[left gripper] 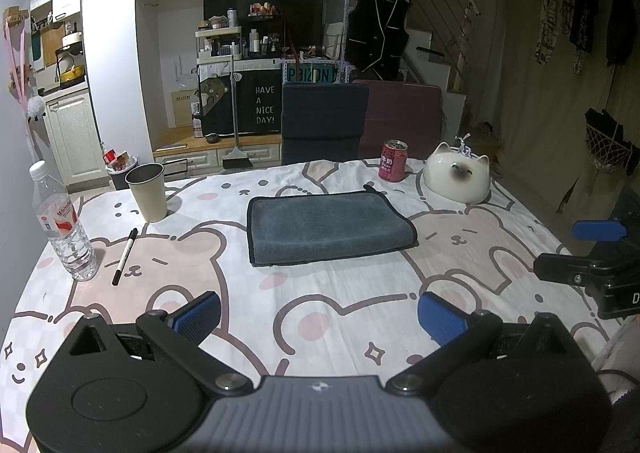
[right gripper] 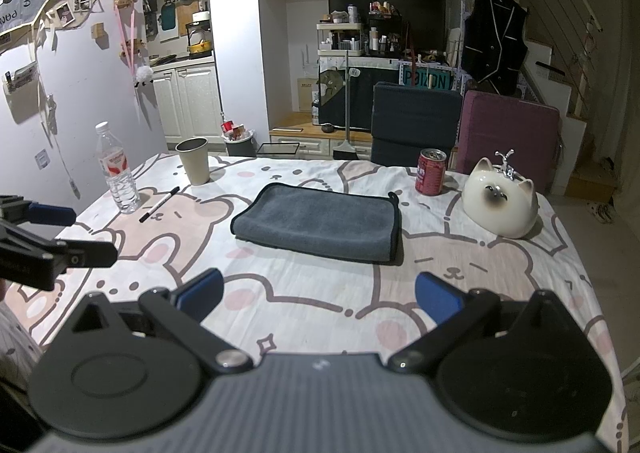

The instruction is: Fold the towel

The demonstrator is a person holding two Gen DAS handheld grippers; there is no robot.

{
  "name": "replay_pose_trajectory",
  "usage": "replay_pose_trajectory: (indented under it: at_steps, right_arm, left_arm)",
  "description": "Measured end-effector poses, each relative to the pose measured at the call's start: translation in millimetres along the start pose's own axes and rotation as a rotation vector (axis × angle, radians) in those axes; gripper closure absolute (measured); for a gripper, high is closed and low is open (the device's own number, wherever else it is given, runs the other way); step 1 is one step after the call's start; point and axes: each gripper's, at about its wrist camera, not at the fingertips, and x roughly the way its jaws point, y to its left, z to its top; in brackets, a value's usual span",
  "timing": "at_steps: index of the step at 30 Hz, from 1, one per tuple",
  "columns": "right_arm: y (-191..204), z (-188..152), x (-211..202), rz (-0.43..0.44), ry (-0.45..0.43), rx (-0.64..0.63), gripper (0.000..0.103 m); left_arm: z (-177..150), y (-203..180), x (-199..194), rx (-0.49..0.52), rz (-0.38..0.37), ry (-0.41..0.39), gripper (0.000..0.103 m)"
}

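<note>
- Towel [left gripper: 328, 227] lies folded flat at the middle of the table [left gripper: 360, 293], nearer the far edge.
- Left gripper [left gripper: 319, 319] hovers over the near edge, fingers spread, holding nothing.
- Right gripper [right gripper: 318, 299] likewise spread and empty, beside it.
- Cup [left gripper: 147, 191], bottle [left gripper: 64, 229] and pen [left gripper: 125, 251] stand toward the left edge; can [left gripper: 393, 161] and cat jar [left gripper: 456, 177] at the far right corner.

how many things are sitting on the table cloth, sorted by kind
Drink containers: 3 (water bottle, beige cup, red can)
Towels: 1 (grey folded towel)
Pens: 1 (black marker)
Ornaments: 1 (cat-face ceramic piece)
Total: 6
</note>
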Motion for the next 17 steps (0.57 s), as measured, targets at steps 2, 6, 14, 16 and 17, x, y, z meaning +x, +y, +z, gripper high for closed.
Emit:
replay_pose_trajectory:
  at_steps: [2, 6, 14, 16, 17]
  right_arm:
    - [0.0, 0.0, 0.0, 0.0, 0.0, 0.001, 0.0]
    - [0.0, 0.0, 0.0, 0.0, 0.0, 0.001, 0.0]
    - [0.0, 0.1, 0.0, 0.0, 0.0, 0.0, 0.0]
    - [0.0, 0.1, 0.0, 0.0, 0.0, 0.001, 0.0]
    - [0.0, 0.1, 0.0, 0.0, 0.0, 0.001, 0.0]
  left_arm:
    - [0.1, -0.4, 0.1, 0.0, 0.0, 0.0, 0.0]
    - [-0.4, -0.7, 0.4, 0.002, -0.002, 0.001, 0.0]
    - [-0.6, -1.1, 0.5, 0.001, -0.003, 0.0, 0.0]
    - [-0.6, -1.4, 0.7, 0.001, -0.002, 0.0, 0.0]
    - [-0.6, -1.7, 0.9, 0.001, -0.002, 0.001, 0.0]
